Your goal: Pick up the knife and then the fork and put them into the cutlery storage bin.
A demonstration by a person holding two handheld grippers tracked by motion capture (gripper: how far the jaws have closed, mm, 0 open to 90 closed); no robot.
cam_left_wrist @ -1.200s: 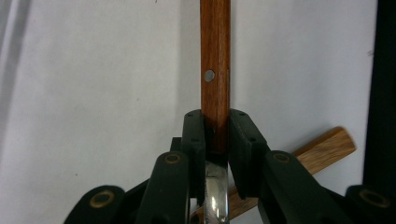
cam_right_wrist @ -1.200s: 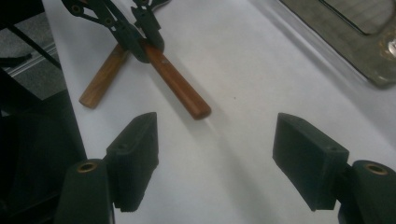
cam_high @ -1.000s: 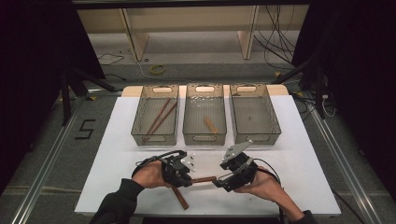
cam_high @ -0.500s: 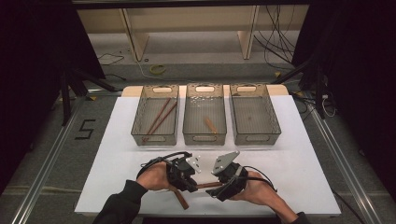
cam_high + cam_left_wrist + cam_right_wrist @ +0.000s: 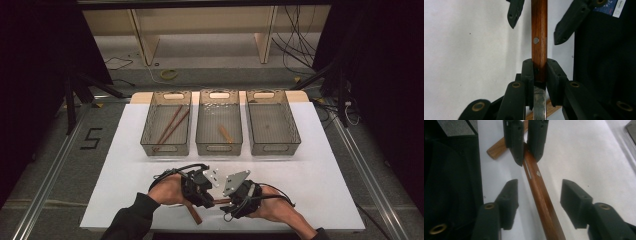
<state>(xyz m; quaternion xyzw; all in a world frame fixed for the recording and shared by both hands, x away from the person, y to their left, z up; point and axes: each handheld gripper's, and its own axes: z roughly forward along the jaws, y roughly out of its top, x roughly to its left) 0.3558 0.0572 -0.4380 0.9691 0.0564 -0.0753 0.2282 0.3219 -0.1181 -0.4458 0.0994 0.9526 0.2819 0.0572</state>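
Reddish-brown wooden knife handle (image 5: 539, 37), one steel rivet, pinched between the left gripper (image 5: 539, 72) fingers; right gripper (image 5: 538, 192) fingers spread wide either side, both hands low over the counter (image 5: 320, 175).

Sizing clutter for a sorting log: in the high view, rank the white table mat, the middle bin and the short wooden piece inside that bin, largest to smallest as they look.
1. white table mat
2. middle bin
3. short wooden piece

The gaps are plain, so nearness does not affect the order.
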